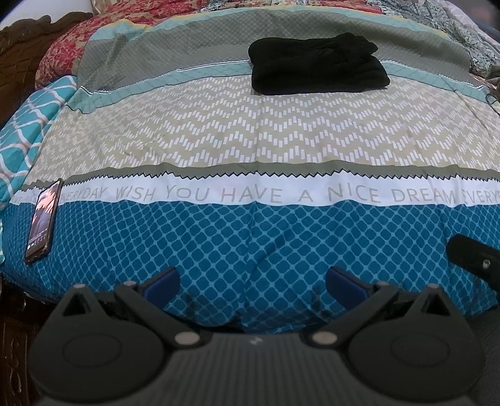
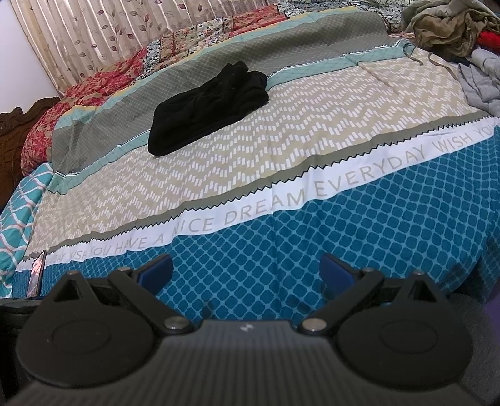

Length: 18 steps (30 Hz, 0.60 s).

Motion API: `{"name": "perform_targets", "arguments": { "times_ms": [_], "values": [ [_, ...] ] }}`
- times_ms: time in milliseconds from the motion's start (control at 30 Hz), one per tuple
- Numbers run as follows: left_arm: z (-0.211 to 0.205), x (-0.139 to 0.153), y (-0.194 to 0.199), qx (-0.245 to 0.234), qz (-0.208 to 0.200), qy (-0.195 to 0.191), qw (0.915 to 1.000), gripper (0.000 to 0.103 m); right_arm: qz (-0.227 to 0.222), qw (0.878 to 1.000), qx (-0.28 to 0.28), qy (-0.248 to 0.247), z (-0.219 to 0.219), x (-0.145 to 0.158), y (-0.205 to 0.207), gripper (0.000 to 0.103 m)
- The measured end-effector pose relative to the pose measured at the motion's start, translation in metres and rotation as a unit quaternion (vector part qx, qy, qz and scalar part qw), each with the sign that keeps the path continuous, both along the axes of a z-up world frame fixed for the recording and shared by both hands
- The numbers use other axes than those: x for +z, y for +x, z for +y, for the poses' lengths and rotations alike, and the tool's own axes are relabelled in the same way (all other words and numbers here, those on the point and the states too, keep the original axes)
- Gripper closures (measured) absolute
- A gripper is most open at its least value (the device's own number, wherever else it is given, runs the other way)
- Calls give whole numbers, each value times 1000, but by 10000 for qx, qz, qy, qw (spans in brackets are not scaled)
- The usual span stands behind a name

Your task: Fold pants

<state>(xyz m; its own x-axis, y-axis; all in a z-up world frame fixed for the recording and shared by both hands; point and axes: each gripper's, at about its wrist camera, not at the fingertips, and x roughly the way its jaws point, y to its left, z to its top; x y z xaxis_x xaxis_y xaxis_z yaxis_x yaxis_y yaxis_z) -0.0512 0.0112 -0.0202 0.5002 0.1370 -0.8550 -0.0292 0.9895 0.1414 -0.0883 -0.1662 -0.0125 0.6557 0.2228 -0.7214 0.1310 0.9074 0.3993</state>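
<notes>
The black pants (image 1: 318,64) lie folded in a compact bundle on the far part of the bed, on the grey and teal stripes of the patterned bedspread (image 1: 250,146). They also show in the right wrist view (image 2: 209,107), left of centre. My left gripper (image 1: 253,281) is open and empty, low over the bed's near blue edge, far from the pants. My right gripper (image 2: 247,271) is open and empty too, over the same near edge. Part of the right gripper (image 1: 478,262) shows at the right edge of the left wrist view.
A phone (image 1: 43,218) lies on the bedspread's near left corner, its edge also showing in the right wrist view (image 2: 37,274). A heap of loose clothes (image 2: 453,28) sits at the far right. A floral quilt (image 2: 93,87) and a wooden headboard (image 2: 18,125) are at the left.
</notes>
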Motion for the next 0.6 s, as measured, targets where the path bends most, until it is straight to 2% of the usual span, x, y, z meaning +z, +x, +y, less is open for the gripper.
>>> {"name": "perform_targets", "arguments": {
  "times_ms": [600],
  "values": [
    [0,-2,0,-34,41,65,10000,0,14,10000,-26,47,-1,0,1,1]
  ]
}}
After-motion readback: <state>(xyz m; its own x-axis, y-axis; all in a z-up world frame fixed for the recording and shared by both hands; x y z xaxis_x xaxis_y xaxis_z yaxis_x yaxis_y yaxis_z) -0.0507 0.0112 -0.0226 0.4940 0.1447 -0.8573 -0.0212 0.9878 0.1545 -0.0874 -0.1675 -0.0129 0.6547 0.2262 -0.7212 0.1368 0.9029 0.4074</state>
